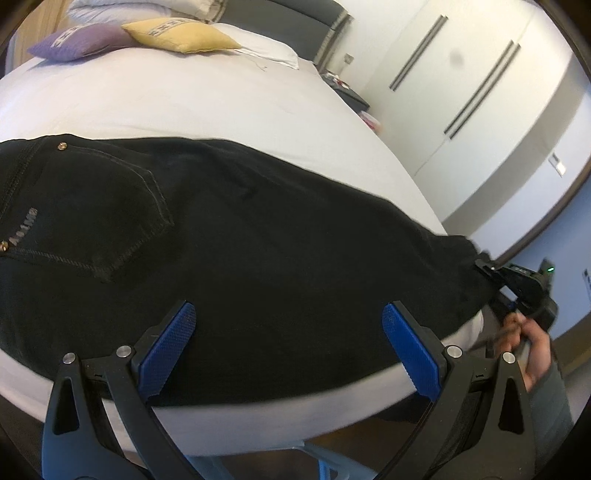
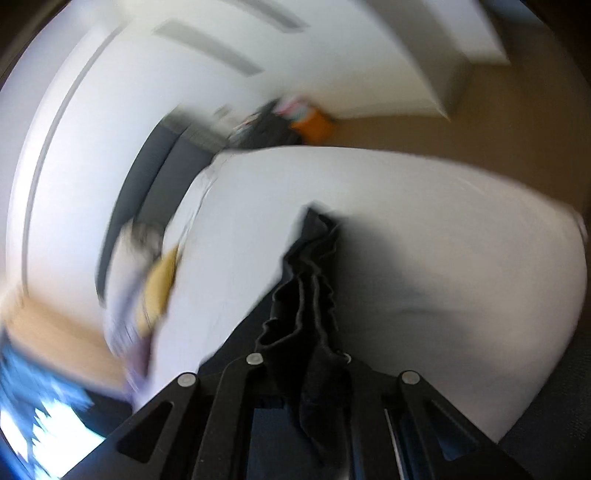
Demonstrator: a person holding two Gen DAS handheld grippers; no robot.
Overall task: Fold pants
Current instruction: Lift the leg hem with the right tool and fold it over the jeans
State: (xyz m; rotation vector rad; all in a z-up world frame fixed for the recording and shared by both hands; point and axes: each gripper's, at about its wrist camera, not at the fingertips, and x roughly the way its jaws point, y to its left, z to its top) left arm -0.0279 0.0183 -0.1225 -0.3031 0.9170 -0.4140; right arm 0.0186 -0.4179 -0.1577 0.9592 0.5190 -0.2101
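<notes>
We are in a home bedroom; ahead of the left gripper (image 1: 288, 328) spreads a bed (image 1: 184, 99) with a white sheet, and at its far end lie a purple cushion (image 1: 79, 42) and a yellow cushion (image 1: 177, 35) against a dark headboard (image 1: 314, 18); off to the gripper's right stands a white wardrobe (image 1: 480, 81) with long bar handles, beside a small nightstand (image 1: 351, 94).

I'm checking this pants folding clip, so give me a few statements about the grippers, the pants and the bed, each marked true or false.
1. The left gripper is open over the black pants. True.
2. The right gripper is empty. False: it is shut on the pants' bunched hem end.
3. The pants lie on a white bed. True.
4. Both cushions are purple. False: a purple cushion and a yellow cushion.
</notes>
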